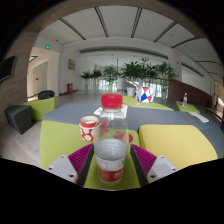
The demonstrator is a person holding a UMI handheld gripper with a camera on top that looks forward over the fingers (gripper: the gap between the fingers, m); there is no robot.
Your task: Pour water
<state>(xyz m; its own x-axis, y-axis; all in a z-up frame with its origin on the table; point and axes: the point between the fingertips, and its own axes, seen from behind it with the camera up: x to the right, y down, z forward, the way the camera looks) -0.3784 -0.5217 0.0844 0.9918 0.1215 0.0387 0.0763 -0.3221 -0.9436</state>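
A clear plastic cup [111, 158] with a red-and-white label stands between my fingers, low over the green table [60, 142]. My gripper [111, 166] is shut on it. The left pad [82, 161] and the right pad [142, 160] each lie against a side of it. Whether the cup rests on the table or is lifted I cannot tell. Just beyond the cup stands a clear jug [114, 116] with a red lid. A red-and-white mug [89, 127] is to the left of the jug.
The table has green and grey panels and runs on ahead. On its far part are a red, white and blue ball [146, 94] and a small bottle [184, 100]. Potted plants [130, 72] line the back. A dark armchair [20, 116] stands at the left.
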